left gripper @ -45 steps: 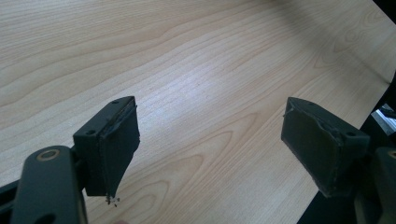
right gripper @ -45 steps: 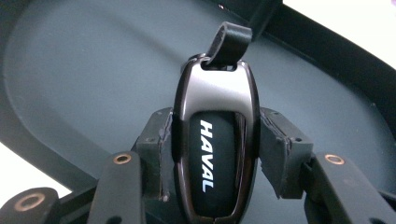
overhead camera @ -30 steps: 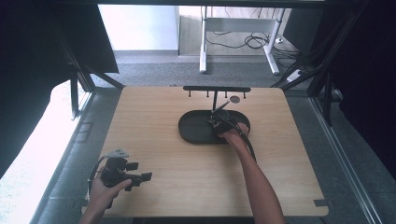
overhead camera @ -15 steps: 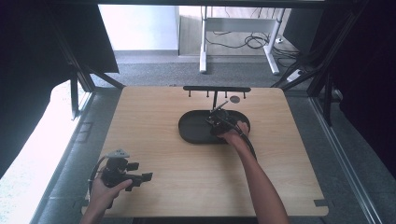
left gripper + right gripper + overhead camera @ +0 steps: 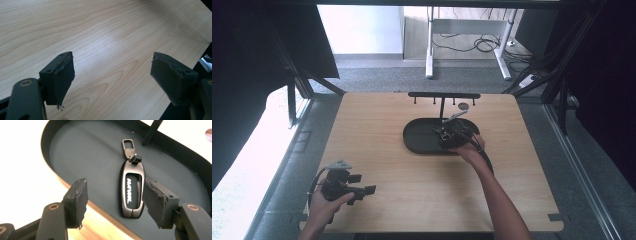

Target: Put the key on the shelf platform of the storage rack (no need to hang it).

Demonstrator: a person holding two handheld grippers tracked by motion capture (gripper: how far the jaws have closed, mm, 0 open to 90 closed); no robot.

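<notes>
On grey carpet, wooden table (image 5: 412,175).

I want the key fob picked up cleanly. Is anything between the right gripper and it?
Nothing visible. The right gripper hangs open over the dark tray, and the key fob lies flat and uncovered between its jaws.

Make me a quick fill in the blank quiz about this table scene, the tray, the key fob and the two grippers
1. The key fob lies inside the dark ____ tray.
2. A metal ____ is attached to the fob's far end.
3. The right gripper hovers over the tray with its jaws ____.
4. The left gripper is open above the bare ____ table.

Missing words: oval; clip; open; wooden
</notes>
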